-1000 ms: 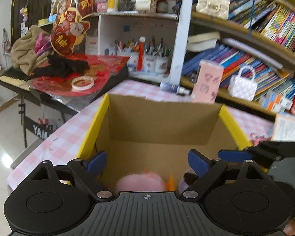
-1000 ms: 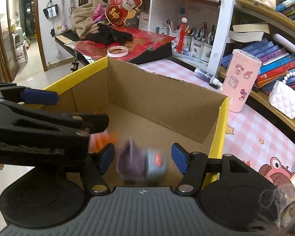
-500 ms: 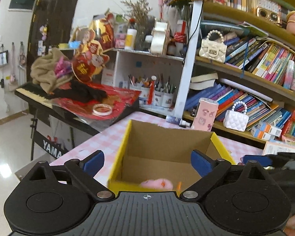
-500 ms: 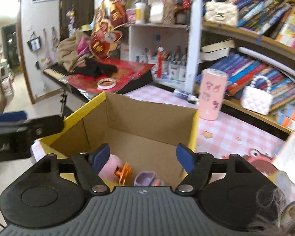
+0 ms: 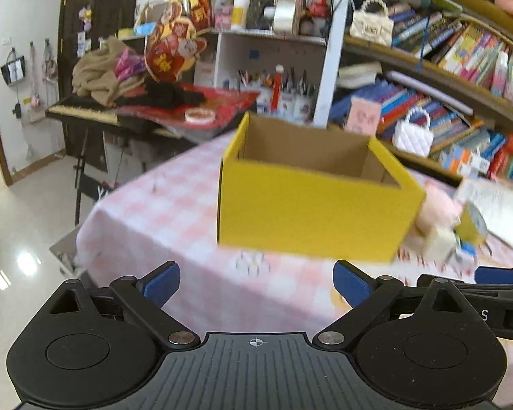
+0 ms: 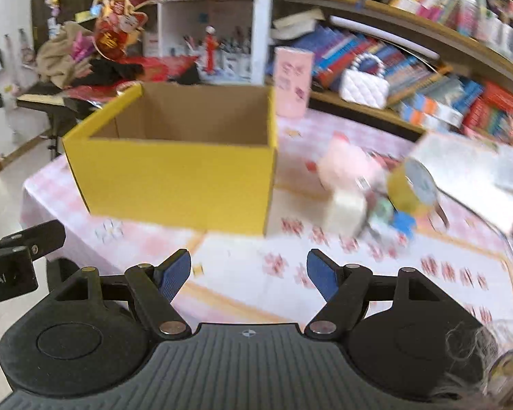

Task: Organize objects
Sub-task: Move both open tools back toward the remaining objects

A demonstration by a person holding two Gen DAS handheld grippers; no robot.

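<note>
Hovering empty, left gripper (image 5: 256, 283) and right gripper (image 6: 248, 275) both wide; toys (image 6: 359, 184) at 2 o'clock beside box (image 6: 174, 177), blurred, so a mis-grab is likely.

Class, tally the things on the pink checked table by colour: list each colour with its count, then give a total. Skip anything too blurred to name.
Yellow: 2, the box and the round tin
Pink: 2, the plush toy and the tall carton
White: 1, the block
Total: 5
</note>
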